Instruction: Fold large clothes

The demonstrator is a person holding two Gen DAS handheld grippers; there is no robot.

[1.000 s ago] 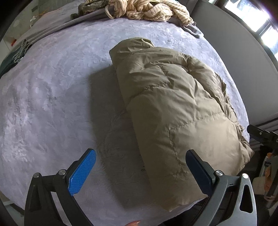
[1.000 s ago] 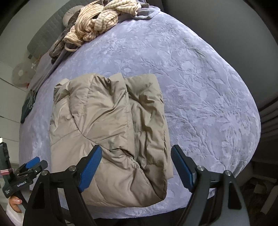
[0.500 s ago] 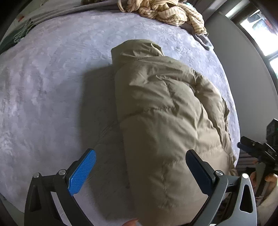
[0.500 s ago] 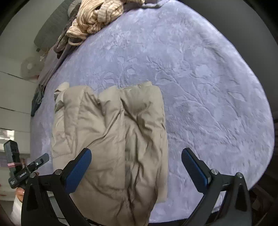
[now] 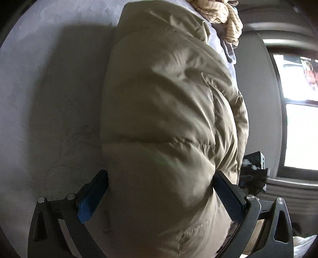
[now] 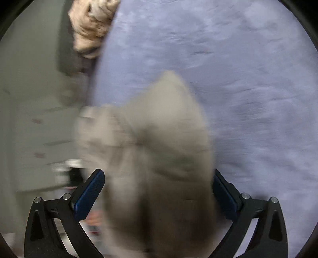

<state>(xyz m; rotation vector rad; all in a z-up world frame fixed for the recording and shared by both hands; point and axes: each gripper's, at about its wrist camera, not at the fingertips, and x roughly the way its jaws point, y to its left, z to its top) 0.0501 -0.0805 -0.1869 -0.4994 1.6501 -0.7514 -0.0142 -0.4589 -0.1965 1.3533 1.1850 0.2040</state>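
Tools come first, nearest the lenses: our left tool (image 5: 161,196) stands spread, its blue pads on either side of the near end of the puffy tan quilted down jacket (image 5: 169,119), and we cannot tell whether the pads actually touch the fabric. Our right tool (image 6: 157,195) has just been opening and now stands released at its widest, the blurred jacket (image 6: 159,158) bulging between its jaws without being pinched. The jacket lies already folded into a long narrow bundle on the lavender embossed bedspread (image 6: 248,79), running away from us. We judge the step in hand to be seizing the near end for the next fold. Next, both tools must clench on the thick layers together and carry that end toward the far end. Beyond lies a heap of cream striped clothing (image 5: 222,13).
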